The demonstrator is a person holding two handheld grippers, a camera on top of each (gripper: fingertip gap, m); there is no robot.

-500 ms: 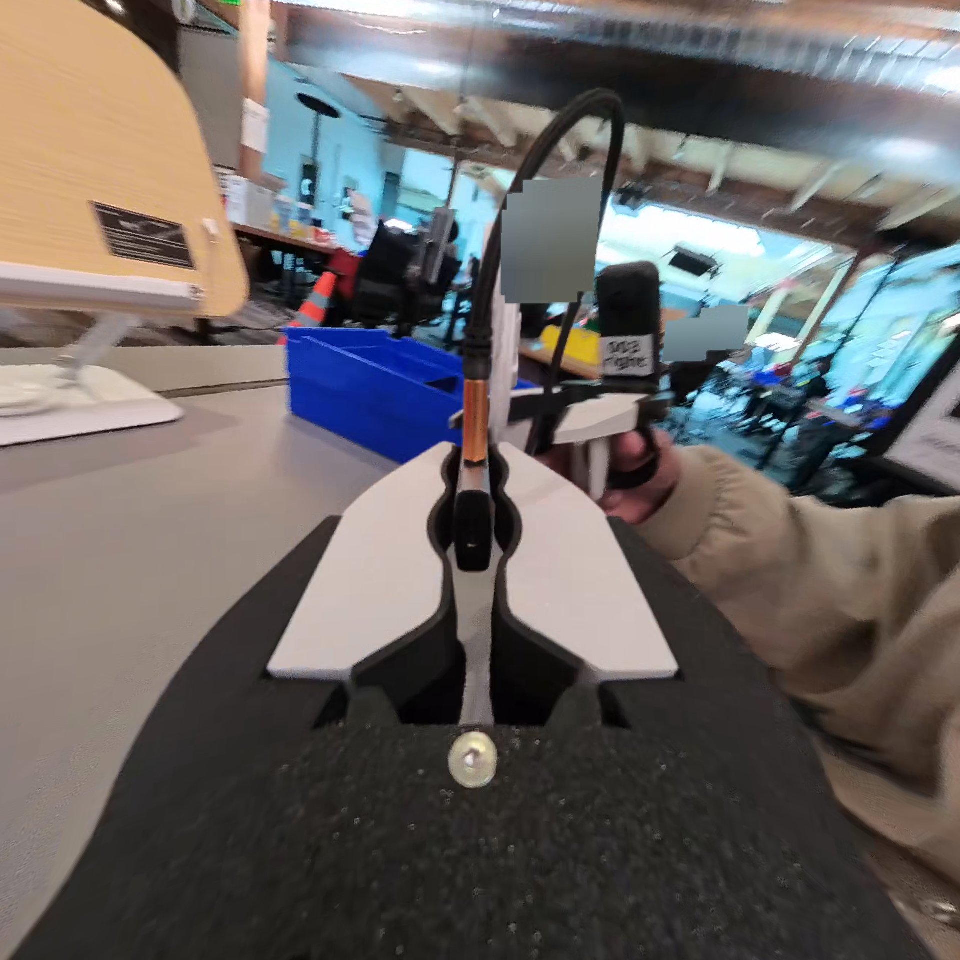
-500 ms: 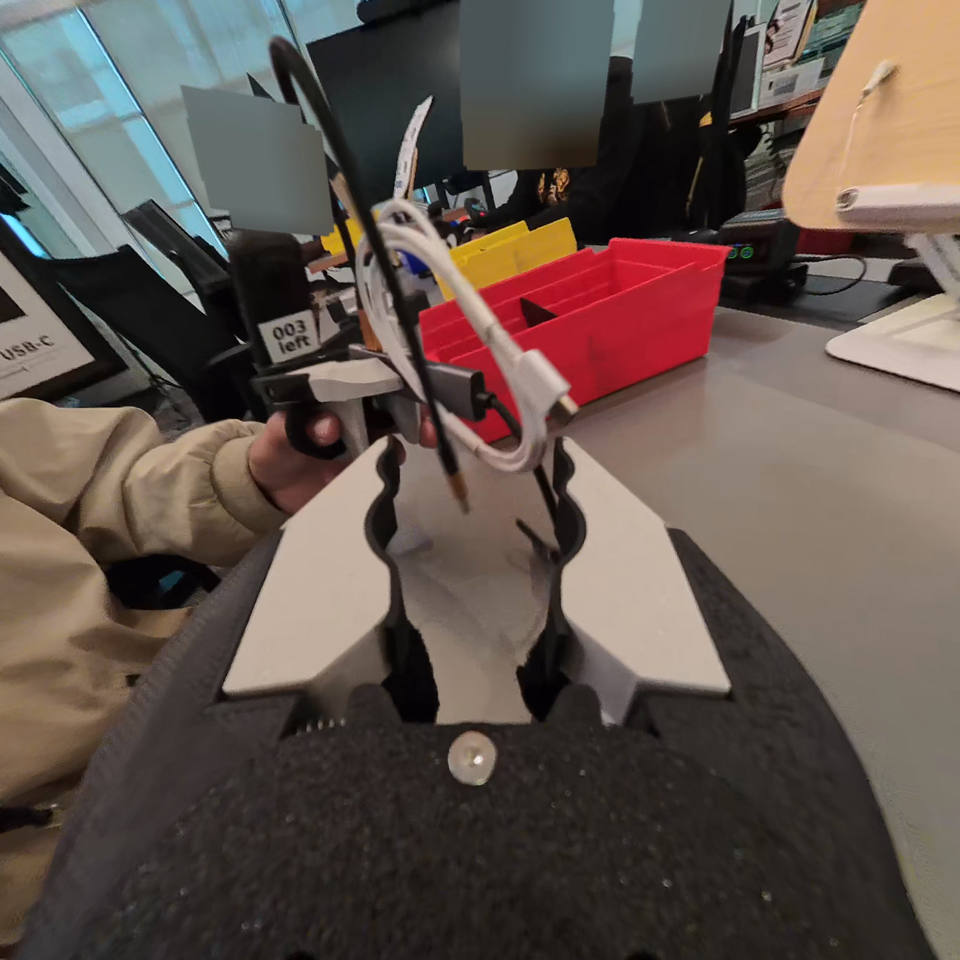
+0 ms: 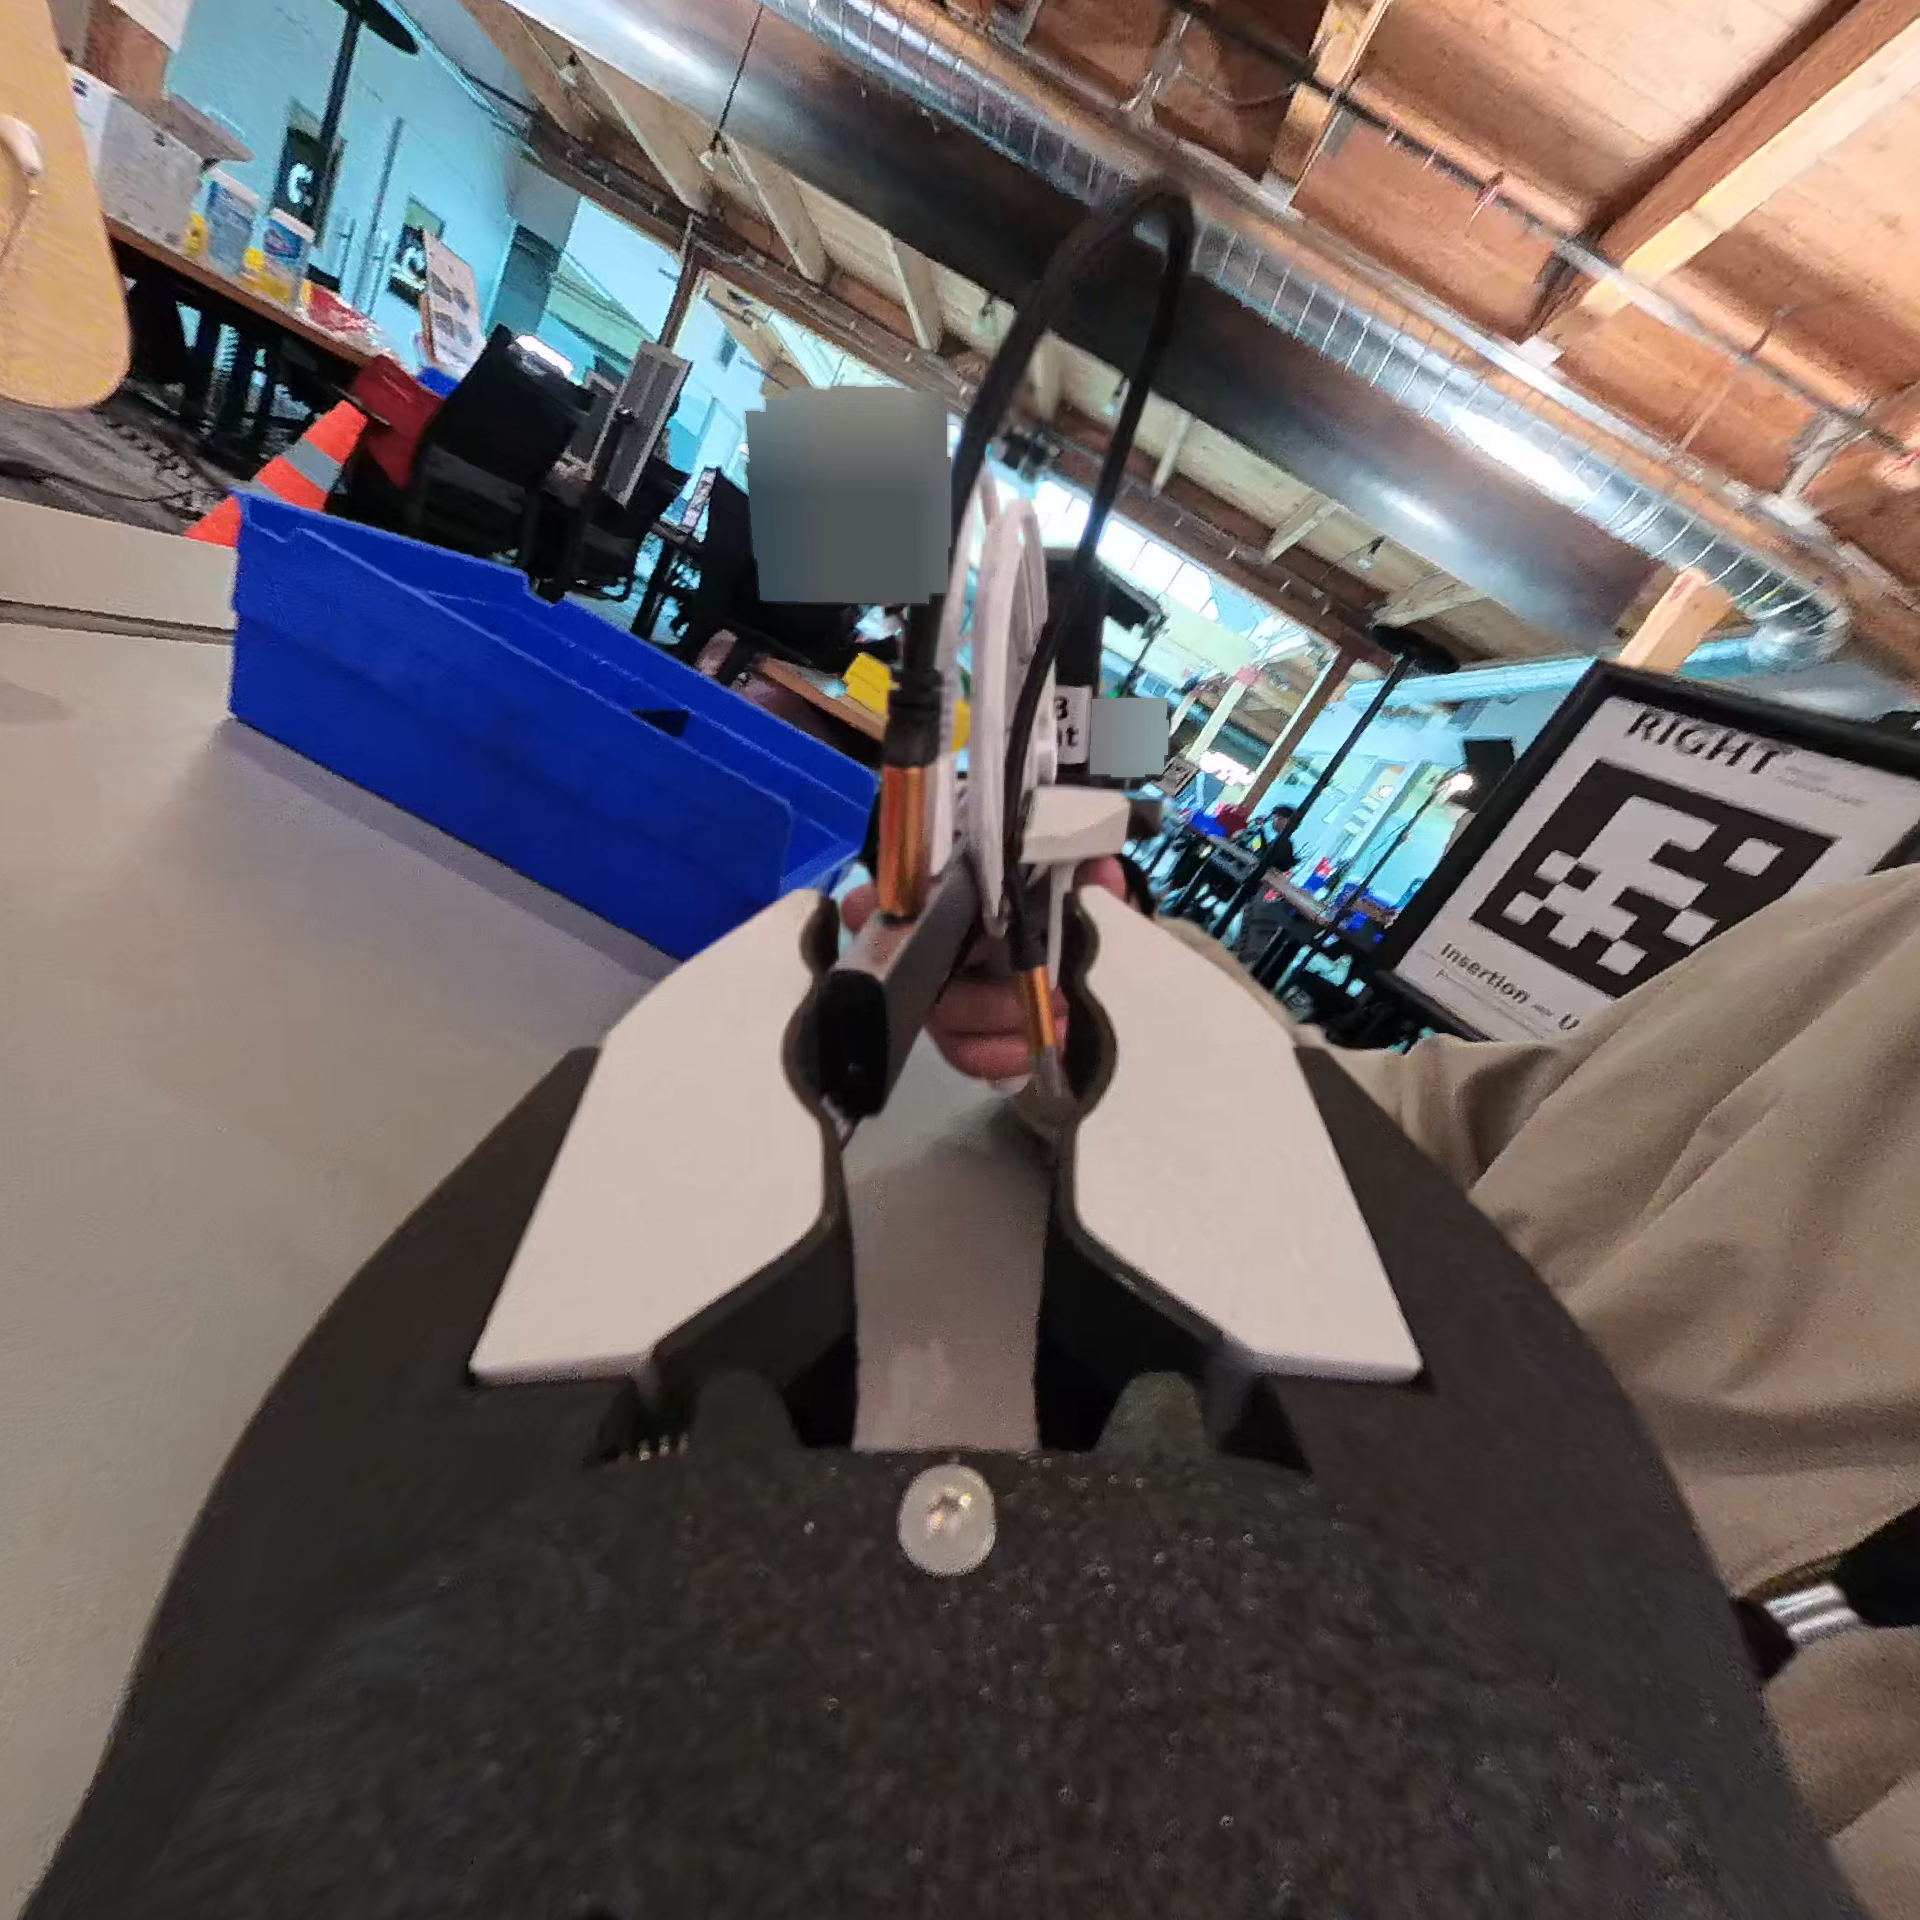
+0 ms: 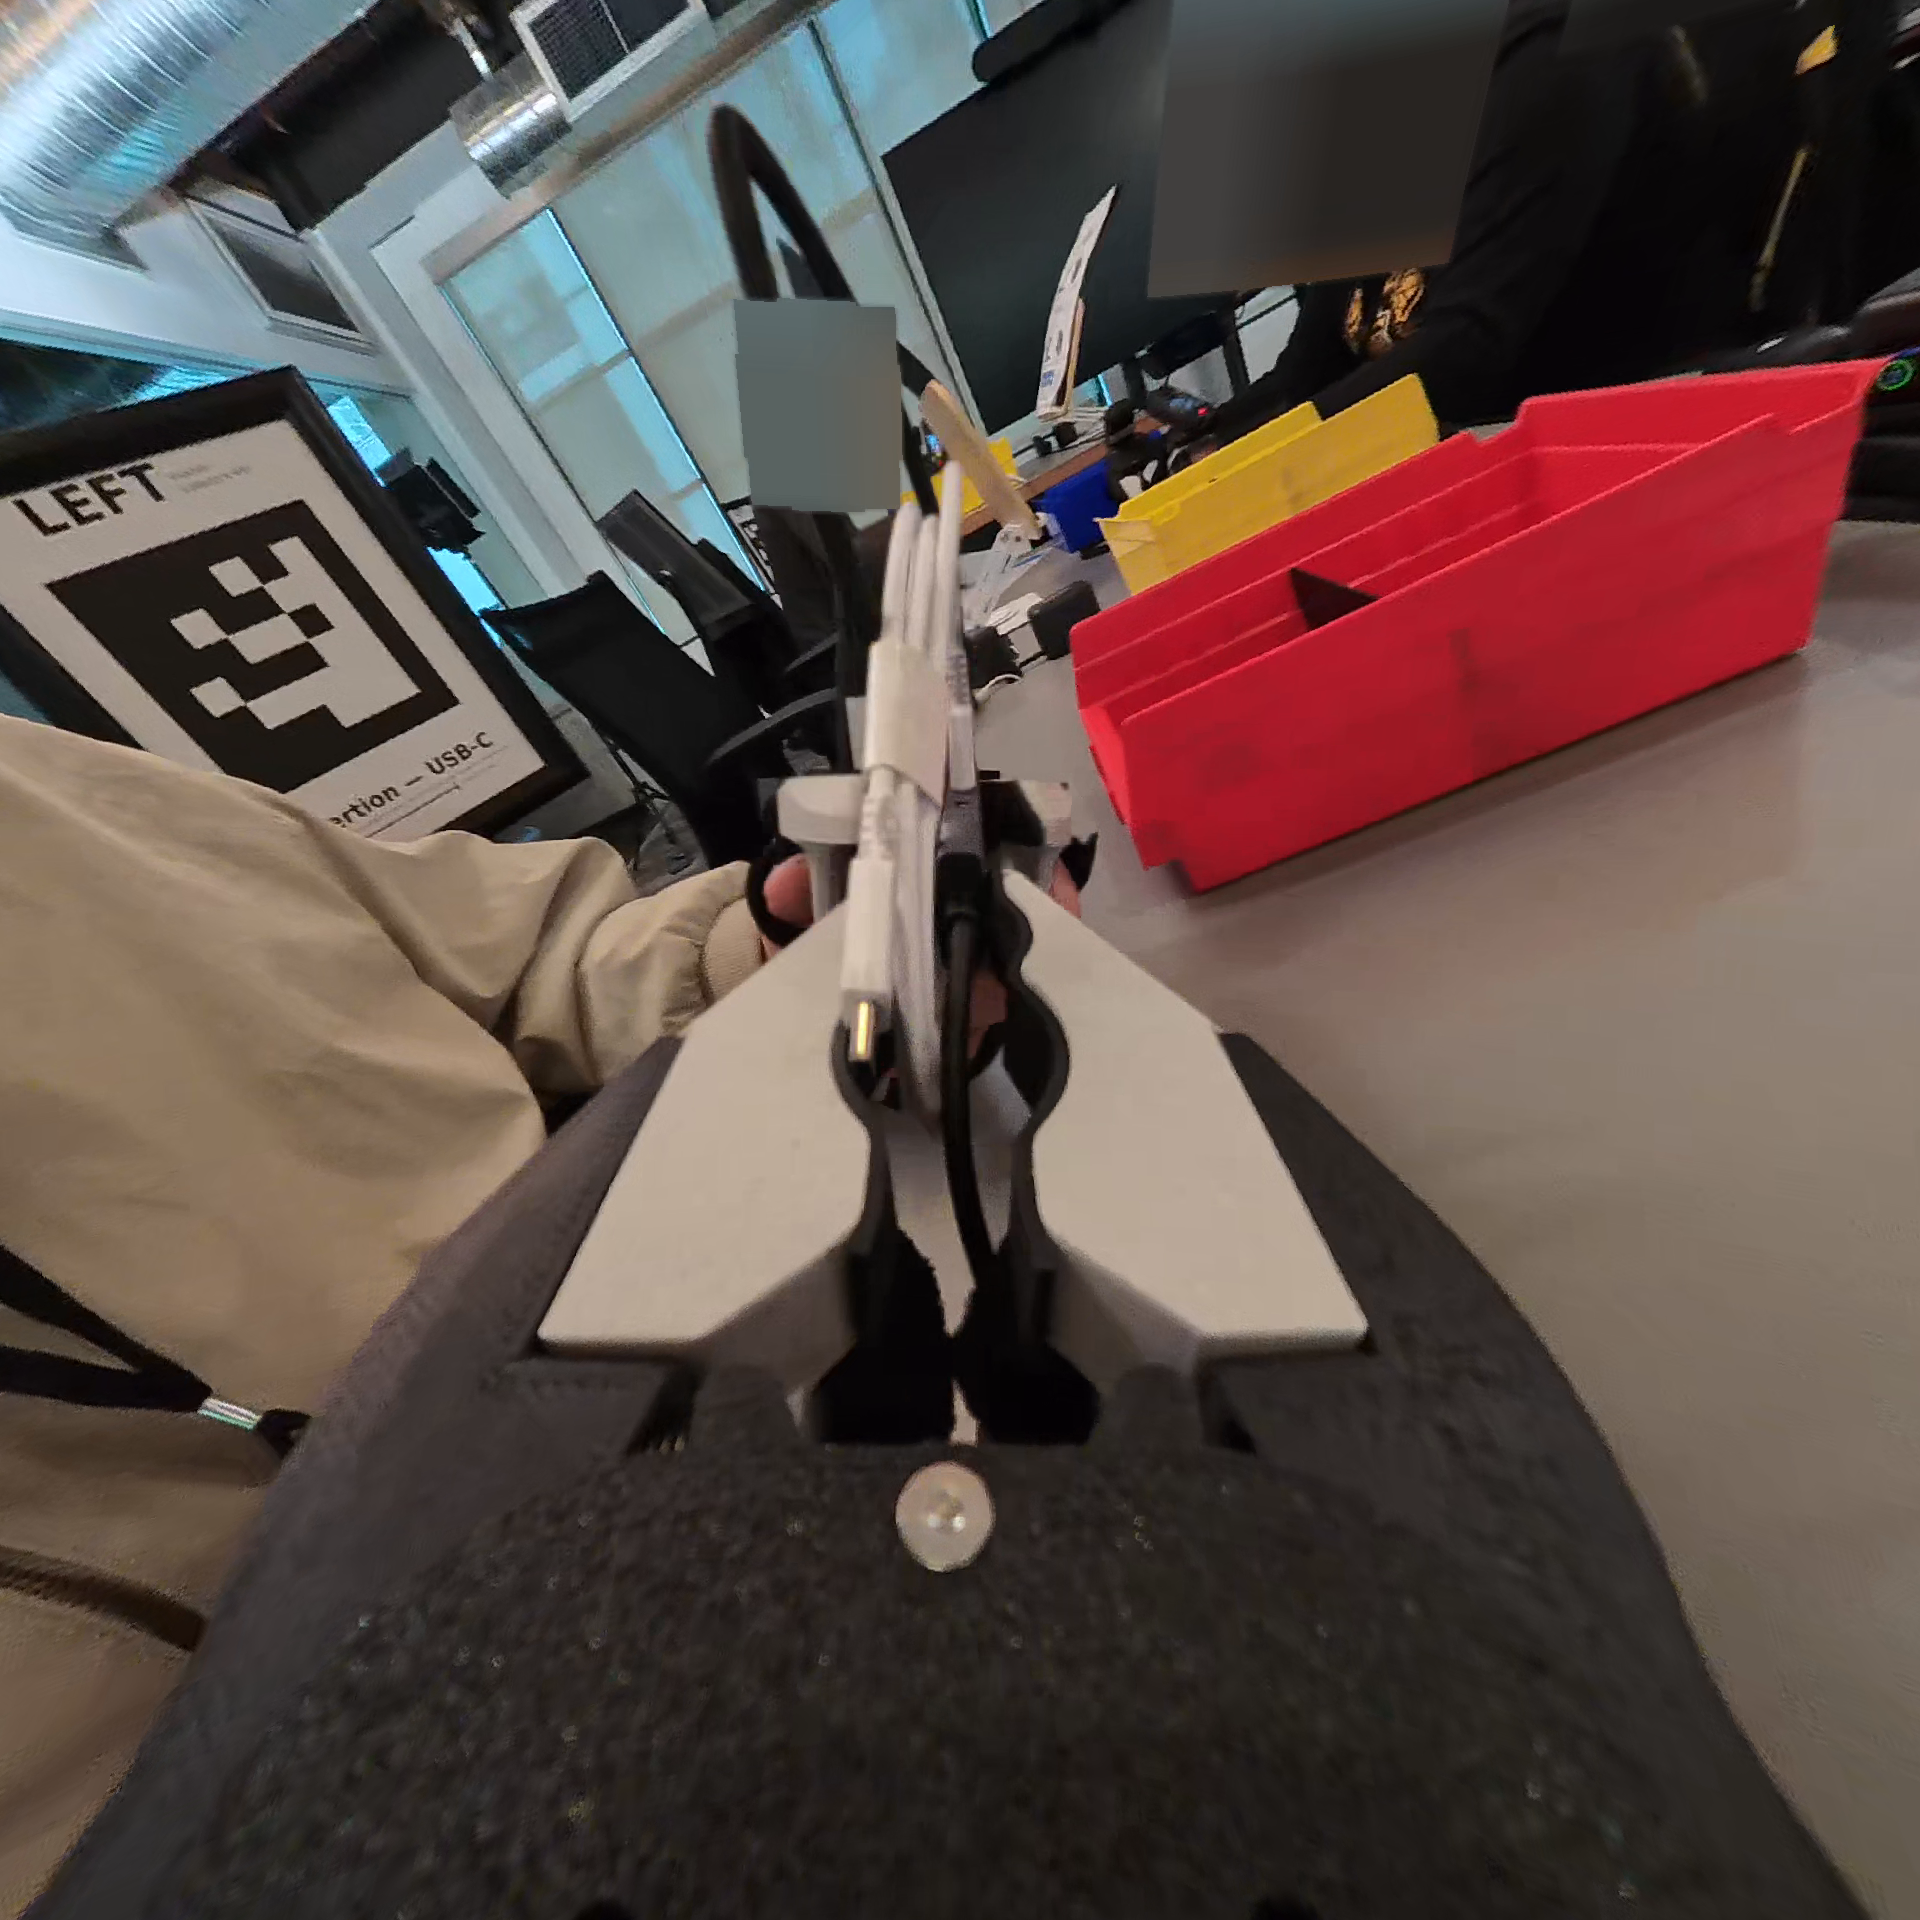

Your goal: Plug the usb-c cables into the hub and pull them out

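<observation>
The left gripper stands spread, with the grey hub and a black cable between its fingers. The right gripper is partly spread around a white cable; whether it pinches anything, I cannot tell. A red bin sits far right.

Counted around the tongs

One grey metal hub, one black cable, one white cable; beyond the tips, one blue plastic bin, one red, one yellow.

Wood-beamed ceiling, grey table
</observation>
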